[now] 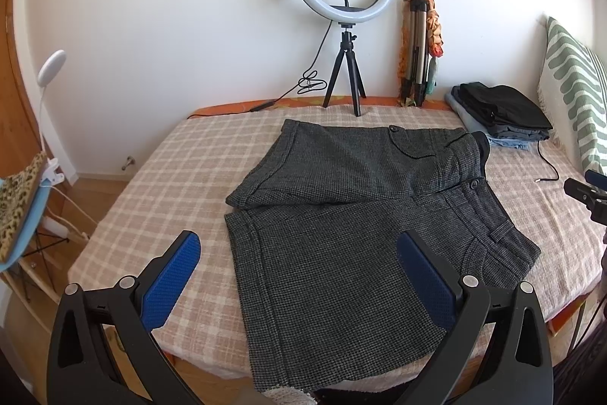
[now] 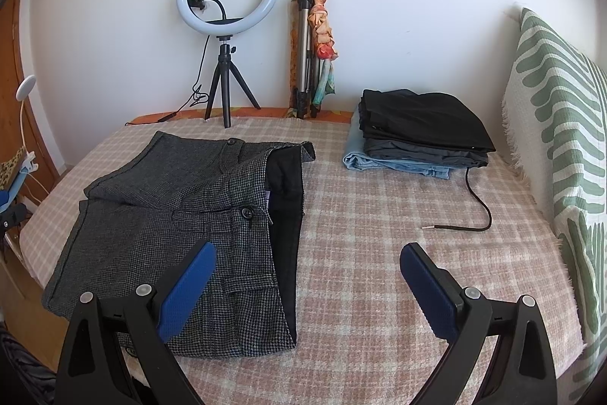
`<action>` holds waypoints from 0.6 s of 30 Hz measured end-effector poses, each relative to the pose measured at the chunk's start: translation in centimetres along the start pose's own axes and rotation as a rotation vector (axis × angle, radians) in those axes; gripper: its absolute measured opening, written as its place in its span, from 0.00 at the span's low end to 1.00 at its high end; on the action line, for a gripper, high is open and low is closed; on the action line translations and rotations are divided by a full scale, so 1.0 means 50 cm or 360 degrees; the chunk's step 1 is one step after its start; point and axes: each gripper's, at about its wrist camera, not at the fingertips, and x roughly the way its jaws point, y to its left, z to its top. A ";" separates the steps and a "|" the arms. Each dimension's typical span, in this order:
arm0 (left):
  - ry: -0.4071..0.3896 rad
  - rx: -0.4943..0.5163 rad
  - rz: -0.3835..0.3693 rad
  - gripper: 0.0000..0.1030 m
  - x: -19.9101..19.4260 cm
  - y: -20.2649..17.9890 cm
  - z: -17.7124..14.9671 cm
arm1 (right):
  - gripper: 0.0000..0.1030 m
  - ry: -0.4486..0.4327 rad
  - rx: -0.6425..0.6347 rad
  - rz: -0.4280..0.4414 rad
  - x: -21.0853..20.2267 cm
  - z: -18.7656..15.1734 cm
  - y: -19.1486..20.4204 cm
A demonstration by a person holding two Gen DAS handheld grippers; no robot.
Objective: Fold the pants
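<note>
Grey shorts lying spread on the bed, both grippers hanging above them with nothing held.

The grey houndstooth pants [image 1: 341,215], short-legged, are lying flat at the centre of the left wrist frame on the checked bedspread [image 1: 159,169], 2 legs side by side with hems toward the left and the waistband [image 2: 284,215] gaping open toward the right. The left gripper [image 1: 299,264] is hovering over the near leg, jaws spread wide and empty; the right gripper [image 2: 307,272] is hovering at the waistband end, jaws likewise parted and empty. Folding is seemingly just starting: the next move probably calls for pinching the near leg's hem and waist corner and carrying it over the far leg. At right, a stack of folded clothes [image 2: 417,135] is sitting beside a green-patterned pillow [image 2: 557,124].
</note>
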 end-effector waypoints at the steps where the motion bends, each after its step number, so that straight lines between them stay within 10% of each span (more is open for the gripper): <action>1: -0.0002 0.0002 0.0001 1.00 -0.001 -0.001 -0.001 | 0.96 0.0000 0.0000 0.0000 0.000 0.000 0.000; 18: -0.0008 -0.0003 -0.0003 1.00 -0.004 0.001 0.001 | 0.96 0.0000 -0.0002 0.0002 0.000 -0.001 0.000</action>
